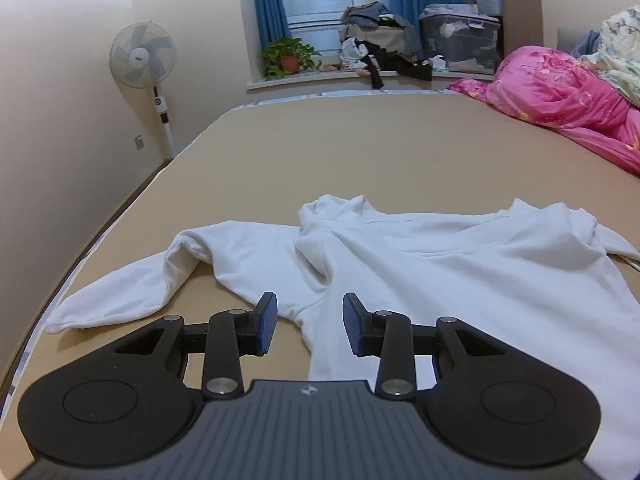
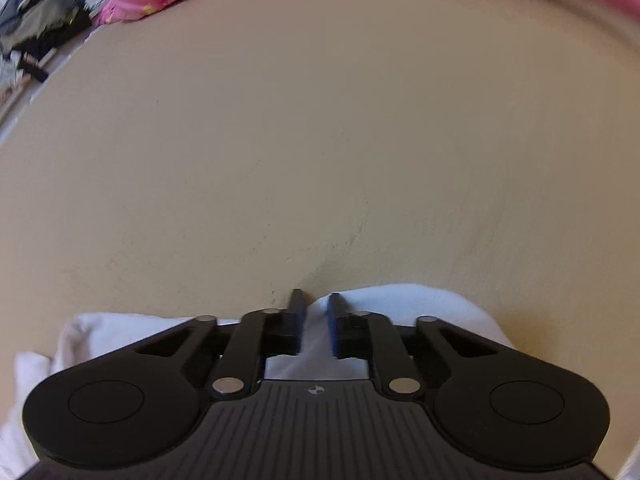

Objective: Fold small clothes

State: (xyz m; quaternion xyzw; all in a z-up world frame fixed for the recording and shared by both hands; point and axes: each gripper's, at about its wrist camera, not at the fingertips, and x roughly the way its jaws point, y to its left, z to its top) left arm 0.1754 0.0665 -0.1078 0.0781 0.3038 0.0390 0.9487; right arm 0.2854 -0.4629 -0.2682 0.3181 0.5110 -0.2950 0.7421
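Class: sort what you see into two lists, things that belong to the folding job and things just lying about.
Job: white long-sleeved top; left gripper, open; right gripper, pinching the top's edge.
Lying about: pink quilt; standing fan; potted plant; clothes pile.

A tan bed [image 1: 360,148] fills the room, with a pink floral quilt [image 1: 560,96] bunched at its far right edge. A white pedestal fan [image 1: 143,56] stands by the left wall. On the window ledge between blue curtains [image 1: 266,8] sit a potted plant [image 1: 290,58], heaped clothes [image 1: 376,48] and a clear storage bin [image 1: 460,40].
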